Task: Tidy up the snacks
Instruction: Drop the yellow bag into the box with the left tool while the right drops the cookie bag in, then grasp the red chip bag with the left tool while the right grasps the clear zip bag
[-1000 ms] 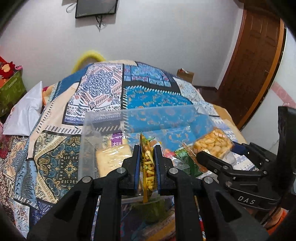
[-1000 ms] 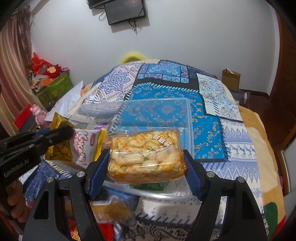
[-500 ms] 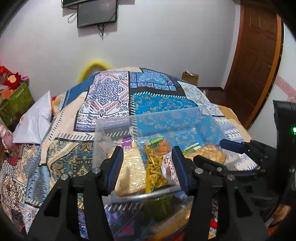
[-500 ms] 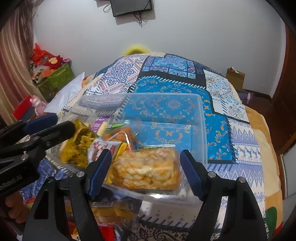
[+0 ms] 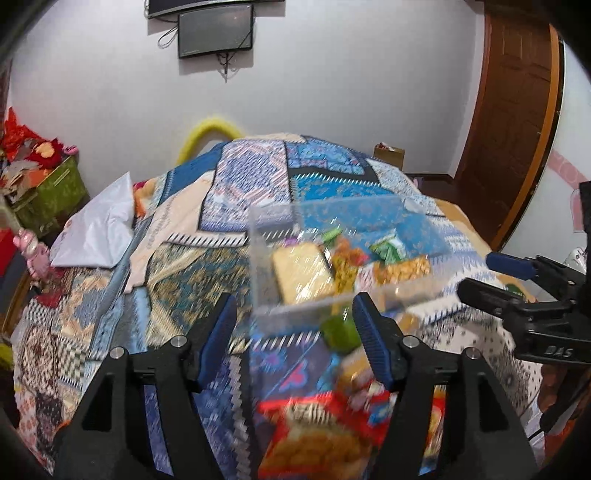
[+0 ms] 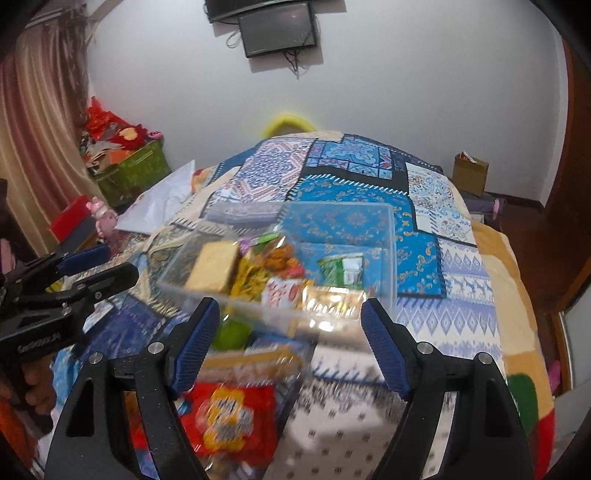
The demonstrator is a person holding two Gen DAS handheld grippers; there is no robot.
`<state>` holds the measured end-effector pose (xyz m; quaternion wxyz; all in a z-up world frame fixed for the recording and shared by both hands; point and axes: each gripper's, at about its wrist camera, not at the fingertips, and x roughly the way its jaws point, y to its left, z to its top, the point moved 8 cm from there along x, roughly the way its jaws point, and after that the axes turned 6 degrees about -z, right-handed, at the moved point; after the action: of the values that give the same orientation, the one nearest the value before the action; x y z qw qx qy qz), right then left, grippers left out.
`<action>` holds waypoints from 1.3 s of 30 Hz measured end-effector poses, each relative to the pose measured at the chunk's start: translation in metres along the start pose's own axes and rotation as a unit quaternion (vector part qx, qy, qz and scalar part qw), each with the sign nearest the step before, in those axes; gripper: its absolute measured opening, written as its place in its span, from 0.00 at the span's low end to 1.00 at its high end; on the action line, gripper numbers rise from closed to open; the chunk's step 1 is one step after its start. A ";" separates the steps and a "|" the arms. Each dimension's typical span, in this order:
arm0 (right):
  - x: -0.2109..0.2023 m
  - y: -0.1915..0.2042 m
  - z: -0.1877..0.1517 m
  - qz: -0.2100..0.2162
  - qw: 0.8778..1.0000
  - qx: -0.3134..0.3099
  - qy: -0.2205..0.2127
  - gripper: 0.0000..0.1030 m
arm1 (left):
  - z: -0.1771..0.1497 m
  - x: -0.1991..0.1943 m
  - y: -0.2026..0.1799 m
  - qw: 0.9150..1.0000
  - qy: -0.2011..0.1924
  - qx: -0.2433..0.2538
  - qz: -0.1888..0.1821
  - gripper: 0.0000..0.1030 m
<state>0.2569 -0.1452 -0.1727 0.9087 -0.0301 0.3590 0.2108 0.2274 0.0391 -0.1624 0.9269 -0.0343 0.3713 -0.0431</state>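
Observation:
A clear plastic box point(image 5: 266, 236) point(image 6: 389, 236) sits on the patterned bedspread and holds several snack packs: a pale cracker pack point(image 5: 301, 271) point(image 6: 214, 264), a yellow stick-snack bag point(image 5: 345, 275) point(image 6: 251, 278), a green pack point(image 6: 341, 269) and a biscuit pack point(image 5: 402, 267) point(image 6: 332, 301). My left gripper point(image 5: 291, 338) is open and empty, just short of the box's near wall. My right gripper point(image 6: 290, 341) is open and empty, also short of the box. Loose snacks lie in front: a red bag point(image 5: 325, 439) point(image 6: 229, 417) and a green item point(image 5: 338, 332) point(image 6: 231, 334).
The bed point(image 6: 369, 166) stretches back to a white wall with a screen point(image 6: 277, 31). A white pillow point(image 5: 99, 232) and a green bin of clutter point(image 5: 48, 192) are at the left. A cardboard box point(image 6: 471, 171) and a wooden door point(image 5: 513, 122) are at the right.
Both grippers let go of their packs, which now lie in the box, and both have pulled back and risen away from it with jaws wide open.

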 end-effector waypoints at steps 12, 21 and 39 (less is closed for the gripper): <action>-0.021 0.029 -0.073 0.023 0.998 -0.015 0.048 0.78 | -0.086 -0.024 0.035 0.997 0.053 -0.062 0.010 0.64; -0.005 0.055 -0.118 0.040 0.993 -0.039 0.102 0.78 | -0.112 -0.030 0.038 0.994 0.069 -0.083 0.003 0.64; -0.004 0.019 -0.121 0.022 0.996 -0.004 0.084 0.59 | -0.104 0.022 0.000 0.988 0.114 -0.092 -0.044 0.69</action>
<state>0.1690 -0.1541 -0.2574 0.8701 -0.0434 0.4342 0.2293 0.1712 0.0335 -0.2526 0.8684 -0.1306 0.4754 -0.0535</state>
